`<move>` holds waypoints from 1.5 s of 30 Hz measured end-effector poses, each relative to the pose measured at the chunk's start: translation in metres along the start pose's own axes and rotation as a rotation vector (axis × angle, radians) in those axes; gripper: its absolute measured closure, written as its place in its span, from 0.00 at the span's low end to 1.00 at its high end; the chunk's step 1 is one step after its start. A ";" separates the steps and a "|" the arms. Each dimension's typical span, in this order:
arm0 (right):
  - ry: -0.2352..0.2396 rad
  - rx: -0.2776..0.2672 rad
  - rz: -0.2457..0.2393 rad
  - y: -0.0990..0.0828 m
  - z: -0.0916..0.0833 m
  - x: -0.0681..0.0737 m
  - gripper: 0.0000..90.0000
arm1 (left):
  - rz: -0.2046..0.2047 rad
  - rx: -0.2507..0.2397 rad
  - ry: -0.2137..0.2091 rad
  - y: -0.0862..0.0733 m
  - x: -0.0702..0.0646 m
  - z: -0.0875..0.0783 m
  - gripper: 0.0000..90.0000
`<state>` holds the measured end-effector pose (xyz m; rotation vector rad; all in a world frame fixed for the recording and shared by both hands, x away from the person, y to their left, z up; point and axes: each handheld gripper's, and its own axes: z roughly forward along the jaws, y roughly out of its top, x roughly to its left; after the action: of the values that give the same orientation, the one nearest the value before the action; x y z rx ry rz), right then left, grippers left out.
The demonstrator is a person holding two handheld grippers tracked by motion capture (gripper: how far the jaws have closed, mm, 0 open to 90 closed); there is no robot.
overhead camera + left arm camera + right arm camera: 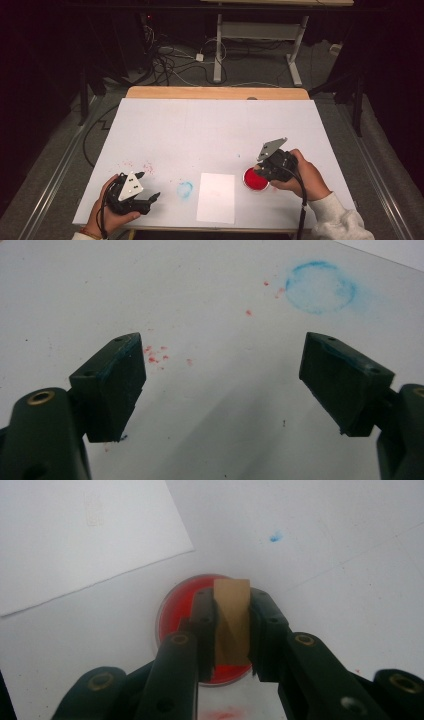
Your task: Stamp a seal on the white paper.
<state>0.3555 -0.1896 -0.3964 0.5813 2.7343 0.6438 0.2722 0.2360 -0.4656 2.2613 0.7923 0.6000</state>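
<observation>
Red dish [175, 615] partly behind fingers [202, 630]

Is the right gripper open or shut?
Shut: the right gripper clamps a tan block between its jaws, above the red ink pad.

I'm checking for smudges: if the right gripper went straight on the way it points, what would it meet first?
Probably the red ink pad: the right gripper, shut on a wooden stamp block, points down at it.

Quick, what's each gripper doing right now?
Left gripper: jaws open, holding nothing.
Right gripper: jaws shut on a wooden block, above the red dish.
</observation>
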 end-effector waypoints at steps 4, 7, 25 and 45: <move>0.004 -0.025 0.001 0.000 -0.002 -0.003 0.84 | -0.001 0.005 -0.004 -0.001 0.000 0.002 0.20; -0.005 -0.039 0.009 -0.001 -0.004 -0.002 0.84 | 0.003 0.001 -0.004 -0.001 -0.001 0.002 0.20; -0.004 -0.157 -0.003 0.012 -0.014 0.014 0.84 | 0.014 -0.002 0.007 0.000 -0.002 0.000 0.20; 0.106 -0.134 -0.136 0.049 0.017 0.057 0.84 | 0.018 0.001 0.012 0.000 -0.004 -0.002 0.20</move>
<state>0.3264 -0.1183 -0.3979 0.3359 2.7703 0.8377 0.2682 0.2344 -0.4650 2.2703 0.7791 0.6223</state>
